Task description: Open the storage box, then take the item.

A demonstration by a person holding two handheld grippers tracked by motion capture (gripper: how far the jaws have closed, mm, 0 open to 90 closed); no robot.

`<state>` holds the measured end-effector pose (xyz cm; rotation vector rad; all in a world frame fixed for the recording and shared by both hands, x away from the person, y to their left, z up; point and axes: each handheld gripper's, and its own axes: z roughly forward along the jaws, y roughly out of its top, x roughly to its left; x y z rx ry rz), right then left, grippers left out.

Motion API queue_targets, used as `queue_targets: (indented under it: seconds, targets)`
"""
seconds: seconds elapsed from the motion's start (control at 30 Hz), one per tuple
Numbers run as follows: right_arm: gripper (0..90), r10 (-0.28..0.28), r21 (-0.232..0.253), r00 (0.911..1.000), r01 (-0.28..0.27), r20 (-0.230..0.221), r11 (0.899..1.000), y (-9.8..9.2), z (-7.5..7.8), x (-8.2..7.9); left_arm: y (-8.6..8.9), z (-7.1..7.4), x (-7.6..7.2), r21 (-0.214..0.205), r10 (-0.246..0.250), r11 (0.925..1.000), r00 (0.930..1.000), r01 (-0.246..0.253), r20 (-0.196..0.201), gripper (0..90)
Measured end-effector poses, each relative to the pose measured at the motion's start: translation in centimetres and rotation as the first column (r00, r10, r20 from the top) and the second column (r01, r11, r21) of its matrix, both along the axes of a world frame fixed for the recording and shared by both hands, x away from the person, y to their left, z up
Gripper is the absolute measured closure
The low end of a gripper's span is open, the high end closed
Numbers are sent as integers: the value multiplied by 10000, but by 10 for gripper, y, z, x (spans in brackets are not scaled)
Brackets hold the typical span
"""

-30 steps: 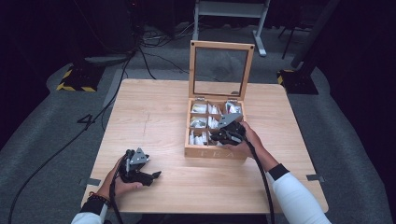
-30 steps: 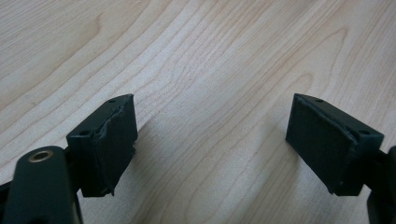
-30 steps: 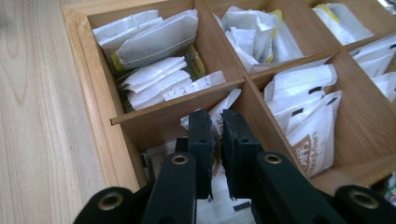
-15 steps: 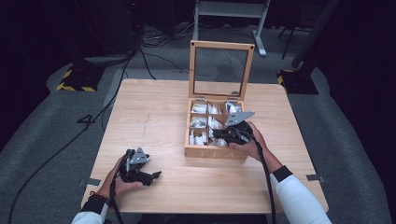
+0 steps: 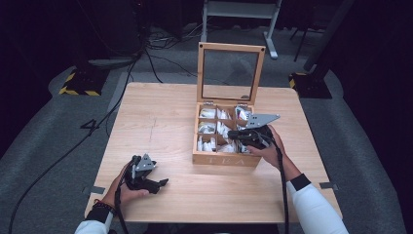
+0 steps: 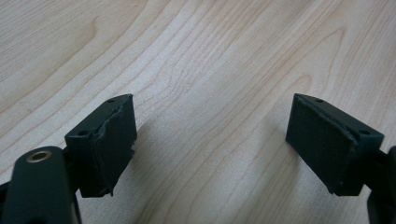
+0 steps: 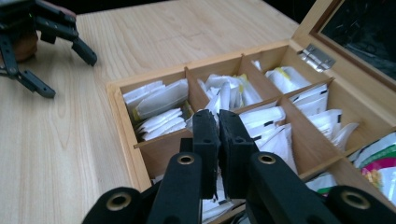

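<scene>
Since a second ago, right gripper (image 5: 233,133) lifted slightly, level over the box's middle row; left gripper (image 5: 164,183) unmoved at seven o'clock. Broad bare table (image 5: 160,122) from nine to eleven o'clock. Wooden box (image 5: 225,159), lid upright, compartments stuffed with white sachets (image 7: 154,100). Right jaws pressed together, pinching a sachet (image 7: 214,105); left spread wide.

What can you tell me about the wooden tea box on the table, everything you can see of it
The wooden tea box is light wood, sitting on the table right of centre. Its hinged lid, a wooden frame around a clear pane, stands upright on metal hinges. Thin dividers split it into compartments holding mostly white packets. Its front panel bears faint lettering. The right gripper, jaws together, hovers over its near right part, seemingly pinching a packet; the left gripper rests well apart.
</scene>
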<state>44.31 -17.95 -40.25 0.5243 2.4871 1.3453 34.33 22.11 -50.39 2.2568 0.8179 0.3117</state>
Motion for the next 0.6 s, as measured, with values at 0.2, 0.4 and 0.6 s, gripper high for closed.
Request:
queue_targets:
  seconds: [0.2, 0.4, 0.6]
  targets:
    - [868, -51, 659, 9993, 26, 371, 9978, -17, 21, -10, 0, 0, 0, -5, 15, 10000, 10000, -15, 4, 167]
    - [869, -78, 833, 9985, 32, 548, 9965, -29, 29, -18, 0, 0, 0, -25, -3, 10000, 10000, 3, -18, 166]
    - [870, -117, 941, 9979, 57, 640, 9955, -39, 32, -26, 0, 0, 0, -26, -3, 10000, 10000, 3, -23, 166]
